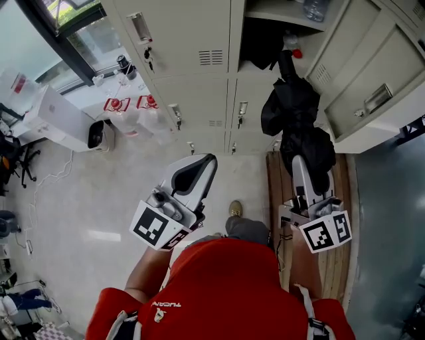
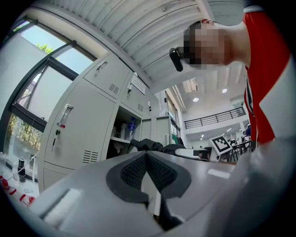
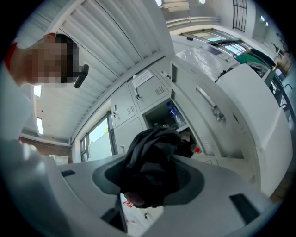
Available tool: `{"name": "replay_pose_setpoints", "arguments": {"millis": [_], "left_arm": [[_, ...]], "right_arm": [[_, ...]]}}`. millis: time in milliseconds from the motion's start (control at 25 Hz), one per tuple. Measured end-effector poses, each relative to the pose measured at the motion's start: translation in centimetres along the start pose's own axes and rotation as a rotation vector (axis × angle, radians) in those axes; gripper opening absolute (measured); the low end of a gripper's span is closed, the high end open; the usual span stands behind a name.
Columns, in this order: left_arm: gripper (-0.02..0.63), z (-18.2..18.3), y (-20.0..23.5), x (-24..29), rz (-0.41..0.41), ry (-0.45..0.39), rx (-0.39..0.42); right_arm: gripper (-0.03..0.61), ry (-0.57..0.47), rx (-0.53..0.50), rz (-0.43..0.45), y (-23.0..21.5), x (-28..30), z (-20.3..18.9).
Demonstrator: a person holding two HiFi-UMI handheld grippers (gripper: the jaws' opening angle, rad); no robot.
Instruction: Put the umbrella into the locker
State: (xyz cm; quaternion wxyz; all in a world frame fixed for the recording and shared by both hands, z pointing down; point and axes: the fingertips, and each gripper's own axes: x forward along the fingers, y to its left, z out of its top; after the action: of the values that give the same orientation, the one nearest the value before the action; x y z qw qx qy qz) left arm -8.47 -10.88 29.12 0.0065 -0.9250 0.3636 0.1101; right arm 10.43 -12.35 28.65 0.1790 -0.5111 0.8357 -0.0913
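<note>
A black folded umbrella (image 1: 295,113) points toward the open locker compartment (image 1: 262,70); its tip is near the compartment's edge, where dark items lie inside. My right gripper (image 1: 305,166) is shut on the umbrella's lower part. In the right gripper view the bunched black fabric (image 3: 152,162) fills the space between the jaws of that gripper (image 3: 149,178), with the open locker (image 3: 166,118) beyond. My left gripper (image 1: 202,163) hovers to the left in front of closed locker doors. Its pads meet with nothing between them, seen also in the left gripper view (image 2: 147,156).
The open locker door (image 1: 372,86) swings out at the right. A water bottle (image 1: 312,10) stands on the upper shelf. A wooden bench (image 1: 273,192) lies below the right gripper. A white box (image 1: 63,119) and red-labelled bottles (image 1: 126,106) sit on the floor at the left.
</note>
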Motion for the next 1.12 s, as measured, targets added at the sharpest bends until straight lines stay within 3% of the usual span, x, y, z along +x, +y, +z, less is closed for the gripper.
{"name": "replay_pose_setpoints", "arguments": {"millis": [560,1120], "left_arm": [[0.005,-1.5,3.6,9.1,0.051,0.016,0.024],[0.005,-1.8,7.2,11.9,0.008,0.033,0.003]], "right_arm": [[0.212,0.015,-0.015,-0.001,-7.2,8.8,-0.3],[0.21,-0.004,-0.067,-0.169,-11.5,14.7,-1.9]]}}
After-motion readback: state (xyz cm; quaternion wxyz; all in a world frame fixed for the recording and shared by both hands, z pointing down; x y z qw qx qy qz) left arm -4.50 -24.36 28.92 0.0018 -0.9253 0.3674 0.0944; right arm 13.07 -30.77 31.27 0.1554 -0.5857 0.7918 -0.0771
